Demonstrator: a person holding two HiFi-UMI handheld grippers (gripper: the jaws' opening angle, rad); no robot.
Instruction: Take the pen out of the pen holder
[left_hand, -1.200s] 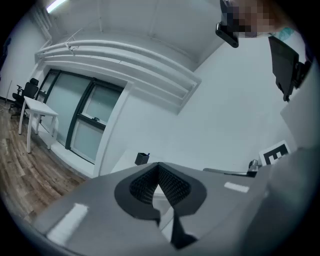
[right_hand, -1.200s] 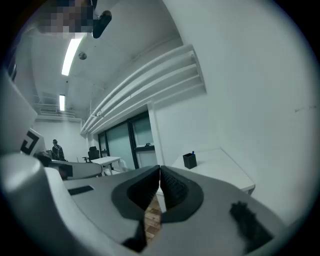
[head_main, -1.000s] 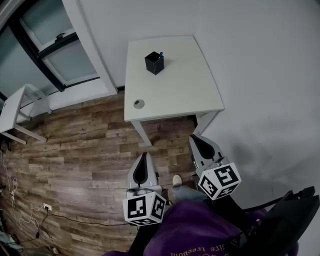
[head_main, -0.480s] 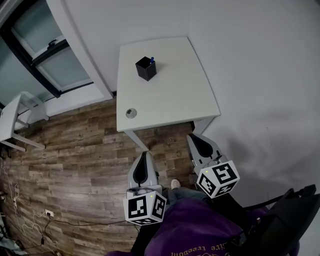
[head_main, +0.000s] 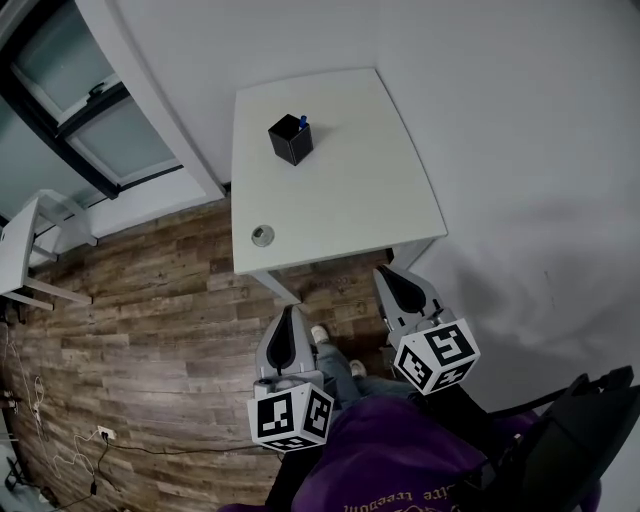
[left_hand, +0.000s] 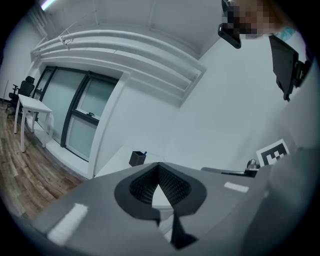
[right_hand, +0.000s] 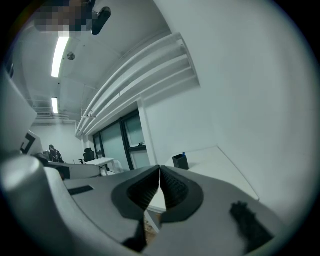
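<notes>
1. Far left, a side table (head_main: 22, 235) and a window (head_main: 85, 110) run along the wall. Both are well apart from the job and in nobody's way.
2. The left gripper (head_main: 288, 316) hangs low over the wood floor (head_main: 150, 300), close to the person's body. Its jaws are pressed together with nothing between them. It looks carried rather than working, pointed roughly toward the table (head_main: 340, 210).
3. On the table, a small round cap (head_main: 262, 236) sits near the front left corner. The holder (head_main: 290, 139) stands upright toward the far edge, near the wall (head_main: 480, 100). The pen (head_main: 303, 124) is in it, its blue tip poking above the rim (it shows in both gripper views too, small and distant).
4. The right gripper (head_main: 388, 278) is just short of the table's near right corner. Its jaws are also closed on nothing. It seems the likelier one to reach.
5. Nothing stands between the grippers and the holder except bare tabletop. The wall behind it suggests coming in from the front or from above. A dark chair (head_main: 580, 430) sits behind the person at lower right.
</notes>
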